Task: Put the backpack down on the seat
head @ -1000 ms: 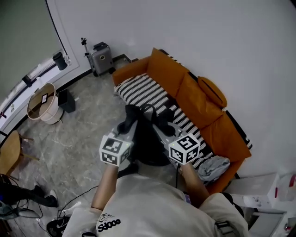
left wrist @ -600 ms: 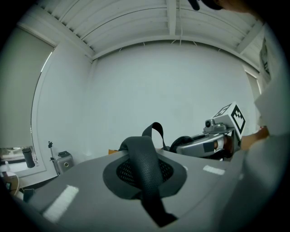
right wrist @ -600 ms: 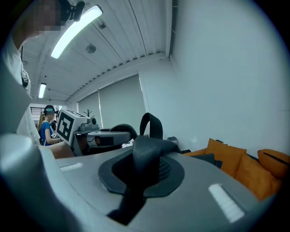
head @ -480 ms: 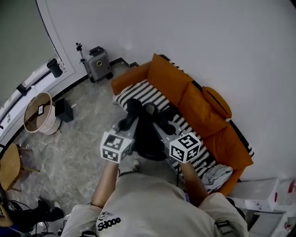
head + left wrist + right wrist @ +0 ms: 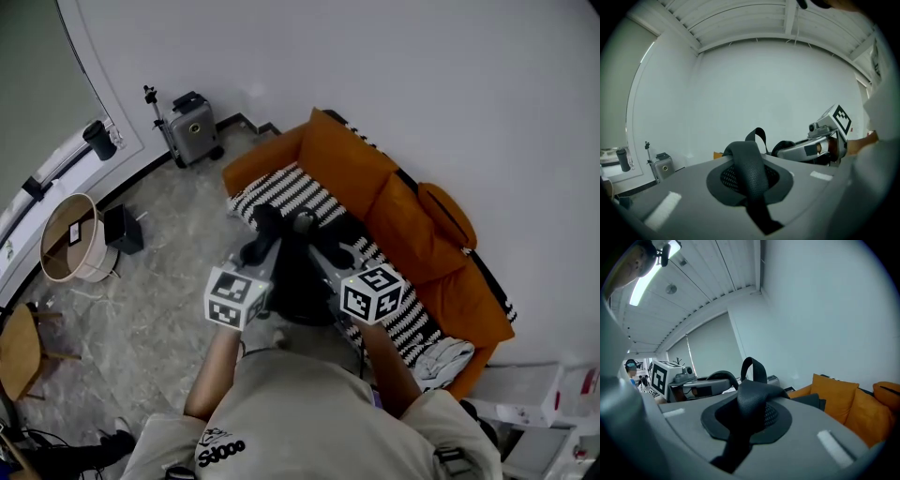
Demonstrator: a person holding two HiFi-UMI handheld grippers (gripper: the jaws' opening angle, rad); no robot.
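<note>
change: backpack now closer, at seat front edge.
left gripper: pinching strap.
right gripper: on other strap, jaws opening.
next: lower onto seat.

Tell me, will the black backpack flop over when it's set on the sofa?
Probably floppy: its padded strap folds over softly. The backpack hangs like a soft lump, so likely not stiff. On the striped sofa seat, it may slump sideways.
</note>
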